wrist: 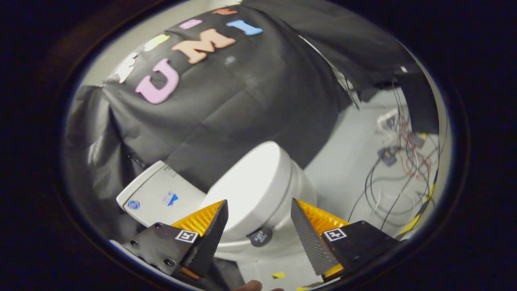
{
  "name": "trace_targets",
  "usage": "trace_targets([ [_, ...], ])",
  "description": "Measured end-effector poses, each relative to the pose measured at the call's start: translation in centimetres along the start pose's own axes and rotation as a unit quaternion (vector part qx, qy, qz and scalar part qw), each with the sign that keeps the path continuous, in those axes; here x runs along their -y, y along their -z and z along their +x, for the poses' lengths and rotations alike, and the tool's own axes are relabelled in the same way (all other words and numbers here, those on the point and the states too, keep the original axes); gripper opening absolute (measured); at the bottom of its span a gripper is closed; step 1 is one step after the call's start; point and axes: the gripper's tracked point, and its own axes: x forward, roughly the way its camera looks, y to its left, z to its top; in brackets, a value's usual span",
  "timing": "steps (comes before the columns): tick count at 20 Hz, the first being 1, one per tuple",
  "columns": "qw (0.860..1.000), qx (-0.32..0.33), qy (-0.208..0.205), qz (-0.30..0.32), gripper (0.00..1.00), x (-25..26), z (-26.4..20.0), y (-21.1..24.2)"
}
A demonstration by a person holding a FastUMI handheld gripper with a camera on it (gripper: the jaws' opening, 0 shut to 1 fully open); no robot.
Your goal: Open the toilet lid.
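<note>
1. The hand-held gripper (258,210) sits nearest, its two fingers (210,230) spread wide apart and grasping nothing.
2. Below the fingers, a fingertip (248,286) shows beside small yellow scraps (278,275) on the pale floor (343,169).
3. Between the fingers and just ahead of them stands the white toilet (299,190), its toilet lid (248,190) lying closed on the bowl. A dark round tag (259,237) sits at the front of the rim, in the gap between the fingers.
4. Beside the lid, behind one finger, is the white tank (161,194) with small blue stickers on it.
5. Off to the other side, cables (400,178) trail loosely across the floor.
6. Farthest back hangs the black cloth wall (242,105), creased, directly behind the toilet.
</note>
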Motion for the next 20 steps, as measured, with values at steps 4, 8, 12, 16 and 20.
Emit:
trace_targets([
  [4, 0.993, -0.047, -0.025, 0.101, 0.96, 0.4, 1.7, 4.0],
  [8, 0.985, -0.044, -0.050, 0.158, 0.78, 0.1, 2.8, 4.5],
  [12, 0.973, -0.042, -0.074, 0.217, 0.50, -1.8, 3.9, 3.8],
  [16, 0.967, -0.058, -0.033, 0.245, 0.03, -0.9, 7.5, 5.6],
  [20, 0.963, -0.073, -0.003, 0.258, 0.02, -0.2, 4.8, 7.0],
])
